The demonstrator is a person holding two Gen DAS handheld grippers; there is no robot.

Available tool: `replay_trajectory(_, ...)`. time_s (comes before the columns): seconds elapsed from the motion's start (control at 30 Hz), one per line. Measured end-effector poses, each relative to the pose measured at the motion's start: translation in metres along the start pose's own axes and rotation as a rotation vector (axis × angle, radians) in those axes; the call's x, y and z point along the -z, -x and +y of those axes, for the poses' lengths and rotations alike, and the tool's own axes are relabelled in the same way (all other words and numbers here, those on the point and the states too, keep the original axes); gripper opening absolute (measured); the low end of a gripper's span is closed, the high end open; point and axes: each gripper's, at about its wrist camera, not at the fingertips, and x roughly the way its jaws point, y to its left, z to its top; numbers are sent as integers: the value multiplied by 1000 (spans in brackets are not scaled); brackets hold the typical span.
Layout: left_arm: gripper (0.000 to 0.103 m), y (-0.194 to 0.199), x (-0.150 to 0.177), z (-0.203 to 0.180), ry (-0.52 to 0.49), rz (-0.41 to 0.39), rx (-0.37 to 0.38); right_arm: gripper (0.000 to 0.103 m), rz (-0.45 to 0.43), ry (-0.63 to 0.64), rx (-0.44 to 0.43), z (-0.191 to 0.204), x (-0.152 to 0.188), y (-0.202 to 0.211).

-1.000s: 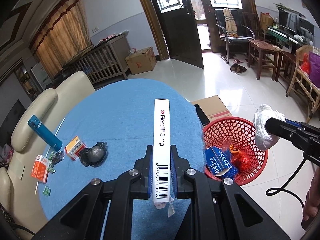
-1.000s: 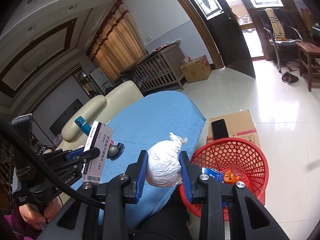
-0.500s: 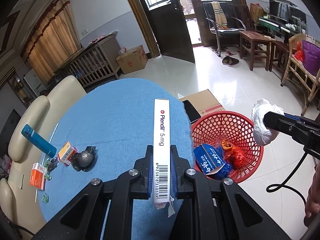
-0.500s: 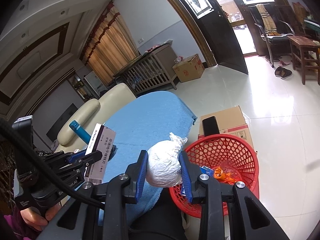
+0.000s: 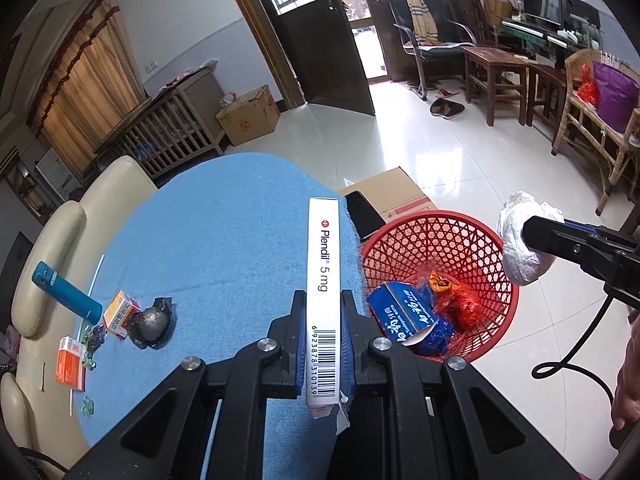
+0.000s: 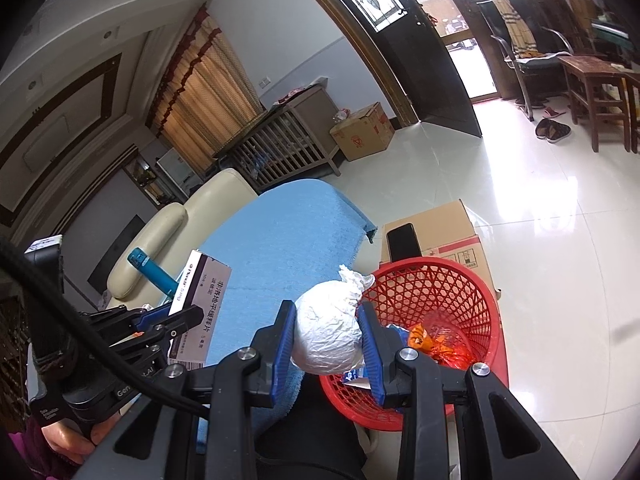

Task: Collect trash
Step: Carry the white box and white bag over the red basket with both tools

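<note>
My left gripper (image 5: 323, 332) is shut on a long white medicine box (image 5: 323, 264), held edge-up over the blue table's right edge beside the red mesh basket (image 5: 472, 232). My right gripper (image 6: 328, 340) is shut on a crumpled white wad (image 6: 326, 336), which hangs at the basket's (image 6: 472, 280) near-left rim. In the left wrist view that wad (image 5: 520, 240) sits at the basket's right side. The basket holds a blue packet (image 5: 404, 318) and orange-red wrappers (image 5: 456, 296). The white box (image 6: 204, 304) also shows in the right wrist view at left.
On the blue tablecloth (image 5: 224, 232) lie a dark foil lump (image 5: 150, 322), two small orange boxes (image 5: 120, 312), green bits and a blue bottle (image 5: 66, 294). A cardboard box (image 5: 400, 196) with a phone (image 5: 362, 216) on it stands behind the basket. A cream sofa (image 5: 60, 224) lies left.
Both grippers moved rightward and downward toward the basket with their loads; the basket looks larger and closer to centre in both views. Both grips unchanged.
</note>
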Motion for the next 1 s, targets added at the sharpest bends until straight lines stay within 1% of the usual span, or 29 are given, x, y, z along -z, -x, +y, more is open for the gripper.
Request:
replay_trajectory(0.07, 16, -5, -1, -2, 0, 12, 22, 34, 4, -7, 3, -3, 1, -2)
replay_trajectory(0.17, 16, -16, -3, -5, 10, 43, 80, 34, 11, -21, 15, -10, 2, -5)
replay_trajectory(0.23, 16, -26, -4, -8, 8, 60, 103, 34, 16, -33, 29, -16, 3, -7)
replay_trajectory(0.33, 16, -34, -5, -12, 4, 83, 101, 34, 26, -57, 56, -25, 5, -10)
replay_trajectory(0.47, 16, -34, -4, -18, -20, 76, 87, 34, 33, -67, 65, -32, 7, -11)
replay_trajectory(1.0, 16, -42, -10, -30, -65, 81, 83, 35, 51, -81, 73, -39, 9, -17)
